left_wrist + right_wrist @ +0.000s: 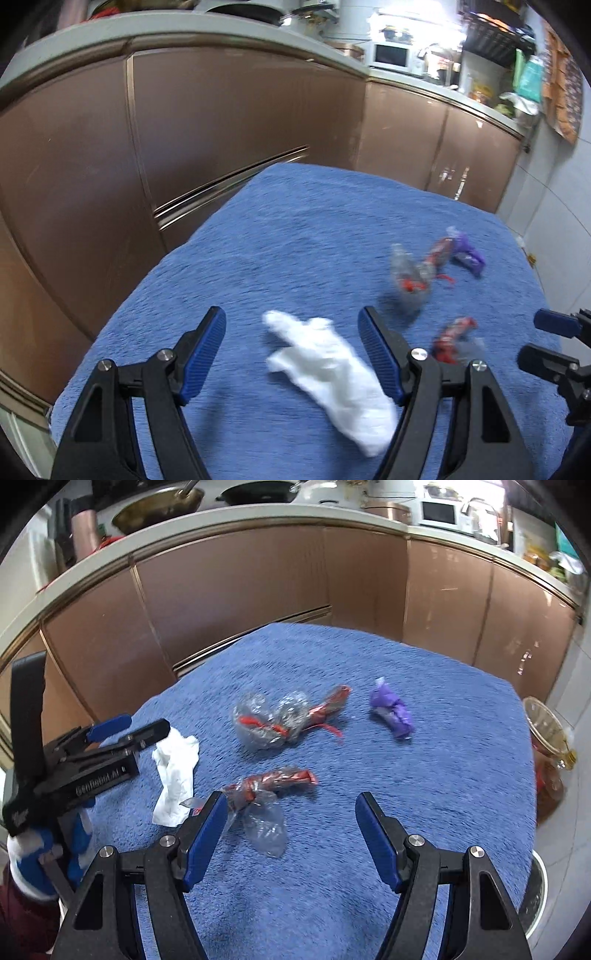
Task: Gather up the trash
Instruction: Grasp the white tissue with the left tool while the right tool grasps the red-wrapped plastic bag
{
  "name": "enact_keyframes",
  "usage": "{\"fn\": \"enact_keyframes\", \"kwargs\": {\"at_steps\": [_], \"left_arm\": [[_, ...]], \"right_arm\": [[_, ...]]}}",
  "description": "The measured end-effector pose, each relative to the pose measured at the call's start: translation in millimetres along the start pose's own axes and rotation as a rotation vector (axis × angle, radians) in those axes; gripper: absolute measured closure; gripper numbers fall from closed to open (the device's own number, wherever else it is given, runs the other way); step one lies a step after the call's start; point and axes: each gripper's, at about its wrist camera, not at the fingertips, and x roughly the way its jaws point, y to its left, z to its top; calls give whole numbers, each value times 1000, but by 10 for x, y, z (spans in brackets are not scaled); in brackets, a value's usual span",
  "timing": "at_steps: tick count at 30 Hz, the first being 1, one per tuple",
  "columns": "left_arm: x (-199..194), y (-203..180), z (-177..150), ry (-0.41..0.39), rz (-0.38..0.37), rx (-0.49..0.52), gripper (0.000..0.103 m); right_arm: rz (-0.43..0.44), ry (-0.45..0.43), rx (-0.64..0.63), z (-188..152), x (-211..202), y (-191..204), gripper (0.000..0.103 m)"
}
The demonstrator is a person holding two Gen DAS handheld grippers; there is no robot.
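Note:
Trash lies scattered on a blue towel (295, 229) (424, 775). A crumpled white tissue (332, 373) (173, 775) sits between the spread fingers of my left gripper (293, 350), which is open and hovers over it without touching. My right gripper (291, 834) is open above a red and clear wrapper (269, 790) (452, 339). Farther off lie a clear crumpled plastic piece with a red strip (273, 716) (410, 277) and a purple wrapper (391, 710) (467, 251). The left gripper (127, 727) shows at the left of the right wrist view, the right gripper (543, 336) at the right edge of the left wrist view.
Brown cabinet doors (221, 129) (240, 590) under a pale counter stand behind the towel. A microwave (391, 55) and pans sit on the counter. A clear plastic container (546, 746) stands past the towel's right edge, and a round metal rim (537, 897) lies below it.

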Motion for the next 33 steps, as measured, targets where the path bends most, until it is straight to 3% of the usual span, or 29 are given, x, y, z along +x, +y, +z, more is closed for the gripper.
{"fn": "enact_keyframes", "kwargs": {"at_steps": [5,9,16,24,27,33], "left_arm": [[29,328,4,1,26,-73,30],[77,422,-34,26,-24,-108,31],[264,108,-254,139,-143,-47,30],[379,-102,-288,168,-158,1,31],[398,-106,-290,175,-160,3,39],[405,-132,-306,178,-157,26,52]], "right_arm": [[37,24,-19,12,130,27,34],[73,39,-30,23,206,55,34],[105,80,-38,4,420,82,34],[118,111,-29,2,600,21,34],[127,122,-24,-9,652,-1,35],[151,142,-15,-29,736,-26,48]]}}
